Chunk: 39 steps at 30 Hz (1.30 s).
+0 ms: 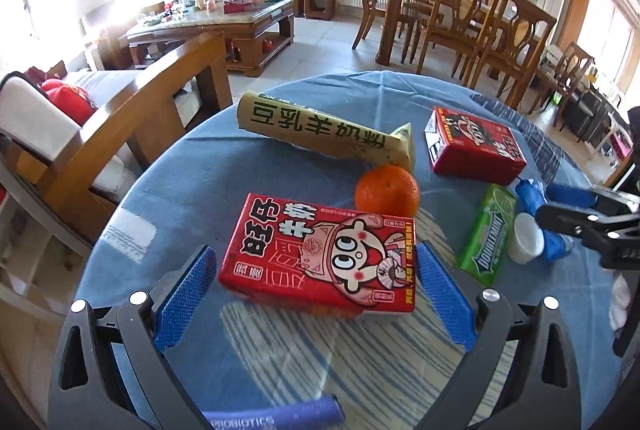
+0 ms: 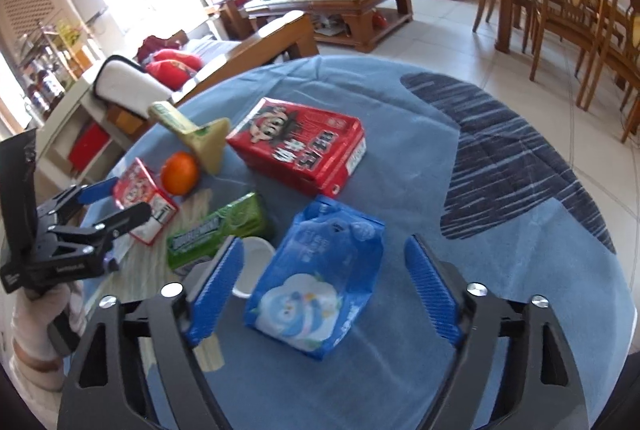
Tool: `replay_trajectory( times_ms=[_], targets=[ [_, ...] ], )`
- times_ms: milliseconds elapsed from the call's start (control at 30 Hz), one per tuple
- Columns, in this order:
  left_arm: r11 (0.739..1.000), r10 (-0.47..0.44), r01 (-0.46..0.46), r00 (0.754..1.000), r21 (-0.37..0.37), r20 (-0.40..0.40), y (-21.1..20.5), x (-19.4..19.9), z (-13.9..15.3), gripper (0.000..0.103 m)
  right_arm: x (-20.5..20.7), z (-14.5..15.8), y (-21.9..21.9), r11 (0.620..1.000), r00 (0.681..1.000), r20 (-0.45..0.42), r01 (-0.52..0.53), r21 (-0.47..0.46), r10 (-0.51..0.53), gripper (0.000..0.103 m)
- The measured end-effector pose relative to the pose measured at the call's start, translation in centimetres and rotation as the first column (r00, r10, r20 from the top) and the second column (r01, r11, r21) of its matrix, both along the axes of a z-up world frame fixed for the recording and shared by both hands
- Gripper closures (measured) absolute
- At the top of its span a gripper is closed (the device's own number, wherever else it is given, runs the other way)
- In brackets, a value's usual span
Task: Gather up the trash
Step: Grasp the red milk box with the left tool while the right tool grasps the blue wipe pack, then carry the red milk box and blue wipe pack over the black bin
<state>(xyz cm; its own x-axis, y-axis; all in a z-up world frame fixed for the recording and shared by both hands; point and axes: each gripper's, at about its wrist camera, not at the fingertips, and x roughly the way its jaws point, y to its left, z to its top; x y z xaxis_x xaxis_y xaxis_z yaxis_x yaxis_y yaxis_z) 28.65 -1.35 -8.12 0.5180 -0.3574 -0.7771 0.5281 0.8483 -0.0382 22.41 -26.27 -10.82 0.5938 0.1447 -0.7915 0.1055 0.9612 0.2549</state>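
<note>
My left gripper is open with its blue pads on either side of a red milk carton lying flat on the blue round table; the pads do not visibly touch it. My right gripper is open around a crumpled blue wrapper. A white cup, a green gum pack, an orange, a yellow-green tube pack and a second red carton lie on the table. The left gripper also shows in the right wrist view.
A wooden sofa stands beside the table on the left. A cluttered coffee table and TV are beyond. Dining chairs and a table stand at right. A purple probiotics pack lies under my left gripper.
</note>
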Motion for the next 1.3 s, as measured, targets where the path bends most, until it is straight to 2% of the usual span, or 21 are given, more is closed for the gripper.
replay_trajectory(
  times_ms=[133,200,267,300,433,600,700,900,1100,1300],
  targets=[
    [1.0,-0.001,0.001,1.0,0.001,-0.03,-0.1,0.2,-1.0,0.014,0.0,-0.3,0.3,0.999,1.0,0.022,-0.017,-0.045,0.018,0.039],
    [1.0,-0.001,0.001,1.0,-0.013,-0.007,0.3,0.0,-0.4,0.014,0.0,-0.4,0.4,0.998,0.999,0.037,-0.024,-0.063,0.026,0.04],
    [1.0,-0.004,0.004,1.0,-0.013,0.005,0.4,0.1,-0.2,0.014,-0.2,-0.6,0.6,0.996,0.999,0.04,-0.021,-0.085,0.025,0.049],
    [1.0,-0.008,0.008,1.0,-0.029,-0.002,0.6,0.1,-0.2,0.014,-0.2,-0.6,0.6,0.995,0.999,0.043,-0.021,-0.099,0.025,0.051],
    [0.997,-0.018,0.02,1.0,-0.07,0.026,1.0,0.0,0.6,0.014,-0.5,-0.5,0.4,0.997,0.997,0.07,-0.023,-0.078,0.029,0.056],
    [0.991,-0.023,0.033,0.997,-0.132,0.071,1.2,-1.7,2.4,0.014,-1.4,0.4,-0.4,0.997,0.987,0.16,0.009,-0.078,0.003,0.056],
    [0.986,-0.037,0.054,0.994,-0.157,0.105,1.4,-4.1,3.9,0.014,-2.1,0.6,-1.9,1.0,0.979,0.2,0.018,0.01,-0.02,0.056],
    [0.98,-0.033,0.063,0.987,-0.19,0.159,1.5,-9.3,6.4,0.014,-2.7,1.4,-2.4,0.996,0.969,0.245,0.007,0.085,-0.028,0.056],
    [0.978,-0.015,0.054,0.981,-0.201,0.193,2.0,-14.0,8.0,0.014,-6.5,4.2,-1.0,0.986,0.951,0.308,-0.058,0.158,0.007,0.056],
    [0.973,-0.049,0.098,0.973,-0.207,0.227,0.5,-17.2,9.1,0.014,-12.6,8.1,-0.4,0.985,0.93,0.363,-0.112,0.134,0.056,0.056]
  ],
)
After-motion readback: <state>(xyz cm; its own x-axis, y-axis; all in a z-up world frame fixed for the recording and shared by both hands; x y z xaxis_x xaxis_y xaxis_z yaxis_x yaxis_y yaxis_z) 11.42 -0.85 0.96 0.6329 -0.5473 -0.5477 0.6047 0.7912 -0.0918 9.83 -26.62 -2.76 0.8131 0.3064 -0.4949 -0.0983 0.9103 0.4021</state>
